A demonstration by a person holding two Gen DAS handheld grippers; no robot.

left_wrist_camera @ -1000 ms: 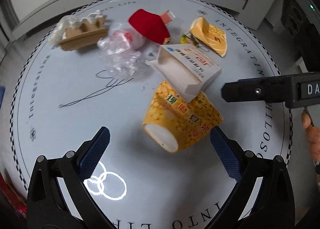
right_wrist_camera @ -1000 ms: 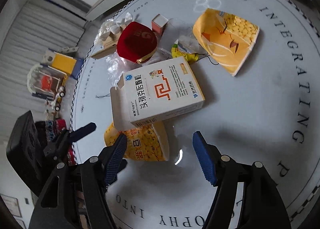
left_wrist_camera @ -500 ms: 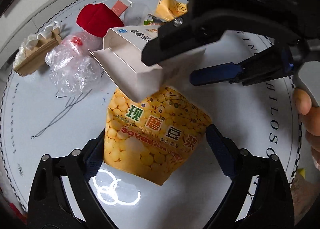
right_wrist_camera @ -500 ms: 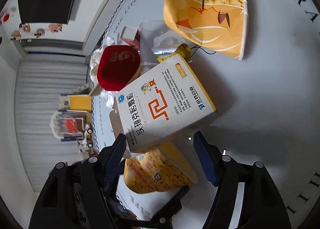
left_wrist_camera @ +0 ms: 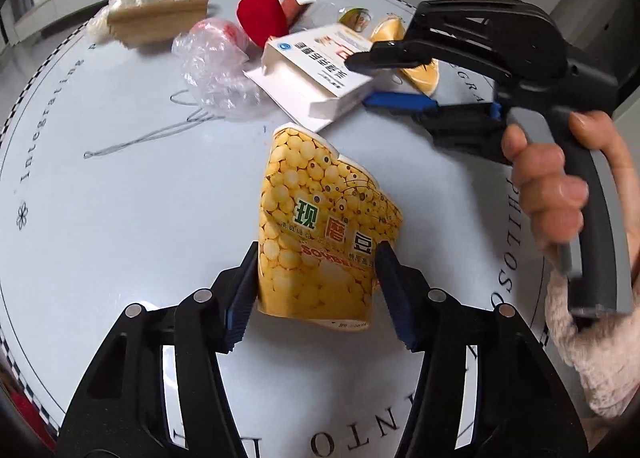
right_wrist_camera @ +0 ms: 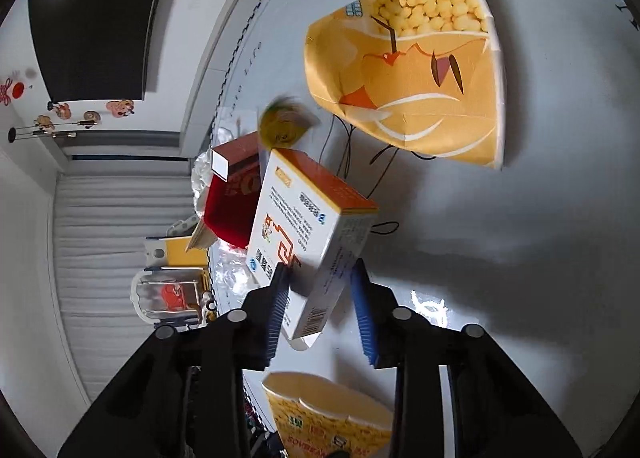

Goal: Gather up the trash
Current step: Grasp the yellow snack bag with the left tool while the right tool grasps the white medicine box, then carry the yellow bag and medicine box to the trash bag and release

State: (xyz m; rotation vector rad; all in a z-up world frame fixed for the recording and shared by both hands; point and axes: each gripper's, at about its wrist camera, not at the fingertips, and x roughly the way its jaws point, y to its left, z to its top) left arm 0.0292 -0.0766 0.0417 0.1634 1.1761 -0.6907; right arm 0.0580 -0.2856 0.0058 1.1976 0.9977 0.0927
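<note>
With the yellow soy-milk cup (left_wrist_camera: 324, 238) between your left gripper (left_wrist_camera: 316, 290)'s closing jaws and the white medicine box (right_wrist_camera: 308, 246) seemingly pinched in your closing right gripper (right_wrist_camera: 320, 306), both just above the table (left_wrist_camera: 120, 218), squeeze gently before lifting.

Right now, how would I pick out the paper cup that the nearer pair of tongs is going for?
Start from the round white table with lettering around its edge. Near its middle a yellow paper cup lies between the closing fingers of the left gripper. Unlike the flattened orange cup farther back, it is printed all over with soybeans and carries green and red characters.
</note>
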